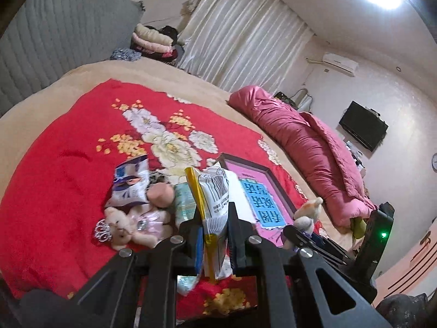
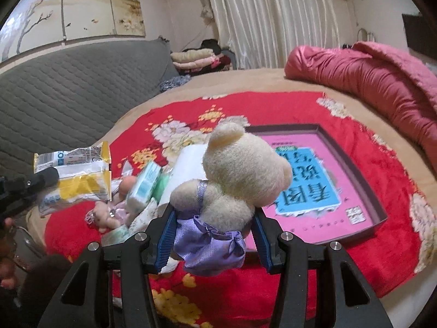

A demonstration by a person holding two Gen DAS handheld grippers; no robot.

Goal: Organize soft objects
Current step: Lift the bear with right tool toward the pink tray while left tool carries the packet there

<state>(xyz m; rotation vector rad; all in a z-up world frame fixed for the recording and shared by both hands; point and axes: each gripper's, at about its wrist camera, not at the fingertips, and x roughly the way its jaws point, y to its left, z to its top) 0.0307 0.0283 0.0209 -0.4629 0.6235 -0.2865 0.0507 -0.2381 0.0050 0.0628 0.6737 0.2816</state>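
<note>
My left gripper (image 1: 214, 218) is shut on a white and yellow plastic packet (image 1: 214, 194), held above the red blanket; the same packet (image 2: 79, 175) shows at the left of the right wrist view. My right gripper (image 2: 214, 218) is shut on a cream teddy bear in a purple dress (image 2: 240, 175), lifted just in front of a shallow dark box (image 2: 379, 205) with a pink and blue sheet inside. In the left wrist view that bear (image 1: 307, 213) hangs at the right beside the box (image 1: 284, 191). On the blanket lie a bear in a pink dress (image 1: 131, 225), a blue-white packet (image 1: 131, 183) and a tissue pack (image 2: 143, 186).
A red flowered blanket (image 1: 68, 164) covers the beige bed. A rolled pink quilt (image 1: 308, 147) lies along the far edge. A grey quilted headboard (image 2: 68, 90) stands at the left, with folded bedding (image 2: 194, 57) stacked near the curtains (image 2: 273, 19). A hand (image 2: 6, 246) shows at the lower left.
</note>
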